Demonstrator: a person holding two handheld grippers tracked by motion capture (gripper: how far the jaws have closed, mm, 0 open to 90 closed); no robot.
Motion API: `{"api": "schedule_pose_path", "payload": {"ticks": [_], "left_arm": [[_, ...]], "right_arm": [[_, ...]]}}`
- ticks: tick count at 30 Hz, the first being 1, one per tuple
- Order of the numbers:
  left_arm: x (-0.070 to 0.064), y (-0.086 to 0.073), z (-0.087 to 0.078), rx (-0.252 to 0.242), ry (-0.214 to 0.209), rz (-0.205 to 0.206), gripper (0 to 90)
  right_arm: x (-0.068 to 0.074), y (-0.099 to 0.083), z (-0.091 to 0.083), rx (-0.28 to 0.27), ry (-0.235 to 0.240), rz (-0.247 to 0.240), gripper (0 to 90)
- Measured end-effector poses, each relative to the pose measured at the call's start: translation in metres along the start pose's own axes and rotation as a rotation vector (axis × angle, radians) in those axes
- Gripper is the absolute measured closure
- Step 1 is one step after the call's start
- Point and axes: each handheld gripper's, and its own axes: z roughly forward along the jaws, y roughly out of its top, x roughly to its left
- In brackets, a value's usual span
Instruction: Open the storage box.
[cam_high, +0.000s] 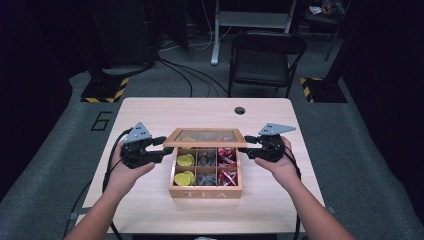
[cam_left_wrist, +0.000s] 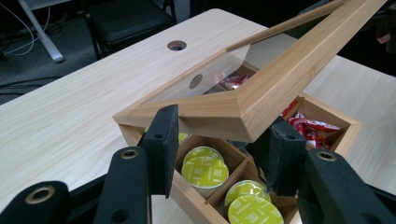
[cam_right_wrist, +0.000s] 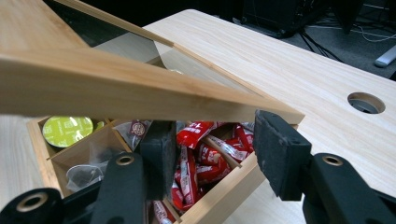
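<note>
You have the tea box sitting mid-counter, its long side running left to right in front of you, and its glass-paned lid is tilted up at the front, hinged along the far edge. Your left gripper has the lid's left front corner between its jaws; your right gripper has the right front corner likewise. Both pairs of jaws straddle the wooden frame, but whether they are pinching it or merely bracketing it you cannot tell from these views.

The lid's long axis spans straight across between your two hands, each equally near its own end, so any further move, up or down, looks to turn on swinging both ends evenly about that far hinge line.

Below, yellow capsules fill the left compartments, dark sachets the middle, red packets the right
</note>
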Motion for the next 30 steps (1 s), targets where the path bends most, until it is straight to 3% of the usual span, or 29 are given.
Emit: {"api": "schedule_pose_path", "payload": {"ticks": [14,19,30], "left_arm": [[0.005,0.008,0.001,-0.005,-0.002,0.005,53.2],[0.011,0.008,0.006,-0.039,-0.007,-0.017,48.3],[0.018,-0.002,0.027,-0.023,0.041,-0.044,48.2]], "right_arm": [[-0.007,0.013,0.007,0.002,0.01,-0.034,50.4],[-0.009,0.018,0.009,-0.001,0.006,-0.024,50.5],[-0.01,0.022,0.01,-0.017,-0.018,0.016,51.5]]}}
